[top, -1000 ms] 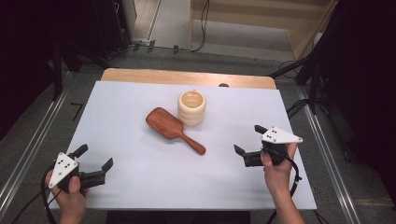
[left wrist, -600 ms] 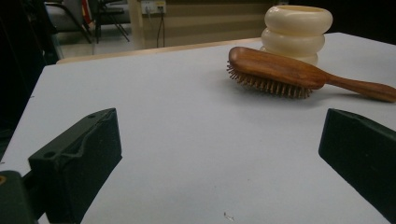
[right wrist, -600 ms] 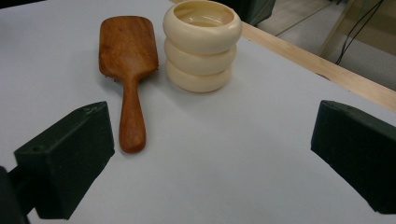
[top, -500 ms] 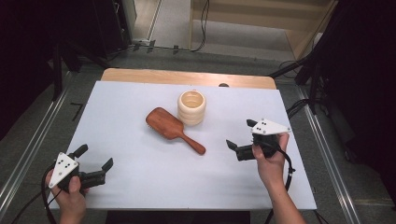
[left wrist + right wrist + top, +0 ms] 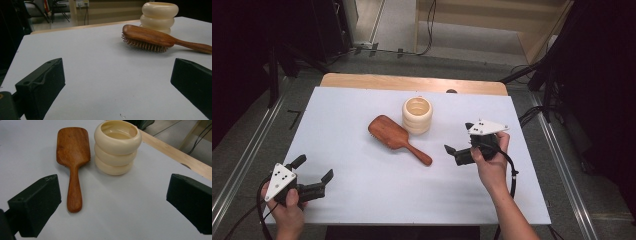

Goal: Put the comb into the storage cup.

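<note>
A brown wooden hairbrush [image 5: 396, 137] lies bristles down near the table's middle, its handle pointing toward the near right. Just behind it stands a cream ribbed cup [image 5: 417, 114], empty inside. My right gripper [image 5: 459, 138] hovers open a little to the right of the brush handle's tip, with nothing between its jaws. In the right gripper view the hairbrush [image 5: 72, 162] and the cup [image 5: 117, 146] lie ahead. My left gripper [image 5: 313, 168] rests open at the near left corner. From the left gripper view the hairbrush [image 5: 155, 38] and cup [image 5: 160, 15] sit far off.
The white table top [image 5: 362, 200] has a wooden strip [image 5: 412, 82] along its far edge. Metal rails run along both sides of the table. Cables trail over the floor behind.
My right gripper has moved left and a little forward, toward the brush handle. The left gripper has stayed in place.
</note>
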Tool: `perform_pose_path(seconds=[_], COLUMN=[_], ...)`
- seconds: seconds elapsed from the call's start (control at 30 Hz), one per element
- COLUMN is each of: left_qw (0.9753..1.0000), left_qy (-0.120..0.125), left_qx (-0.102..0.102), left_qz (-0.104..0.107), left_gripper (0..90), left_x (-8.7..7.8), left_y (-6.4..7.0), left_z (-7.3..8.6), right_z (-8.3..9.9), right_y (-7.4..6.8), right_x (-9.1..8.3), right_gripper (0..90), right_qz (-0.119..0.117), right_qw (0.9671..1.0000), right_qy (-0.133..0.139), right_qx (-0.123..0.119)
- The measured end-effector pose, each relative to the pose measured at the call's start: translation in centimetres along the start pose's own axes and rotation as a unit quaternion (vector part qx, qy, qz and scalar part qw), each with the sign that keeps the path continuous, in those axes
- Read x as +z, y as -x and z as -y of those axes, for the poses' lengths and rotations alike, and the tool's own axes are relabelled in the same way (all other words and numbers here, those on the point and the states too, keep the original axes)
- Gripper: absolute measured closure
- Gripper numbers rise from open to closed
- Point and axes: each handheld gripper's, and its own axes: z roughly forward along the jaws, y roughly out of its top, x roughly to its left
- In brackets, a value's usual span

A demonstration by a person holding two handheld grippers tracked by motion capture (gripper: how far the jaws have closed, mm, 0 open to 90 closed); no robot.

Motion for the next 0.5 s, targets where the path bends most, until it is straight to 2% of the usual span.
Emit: perform_pose_path(seconds=[0.33,0.5], left_qw=[1.0,1.0], left_qy=[0.0,-0.002], left_qx=[0.001,0.003], left_qz=[0.001,0.001], left_gripper=[0.0,0.0], left_x=[0.0,0.0], left_y=[0.0,0.0], left_z=[0.0,0.0], right_z=[-1.7,-2.4], right_y=[-0.4,-0.6], right_x=[1.7,2.5], right_gripper=[0.0,0.0], right_qz=[-0.015,-0.023], right_qw=[0.9998,0.9993], right_qy=[-0.011,-0.026], right_qx=[-0.012,-0.012])
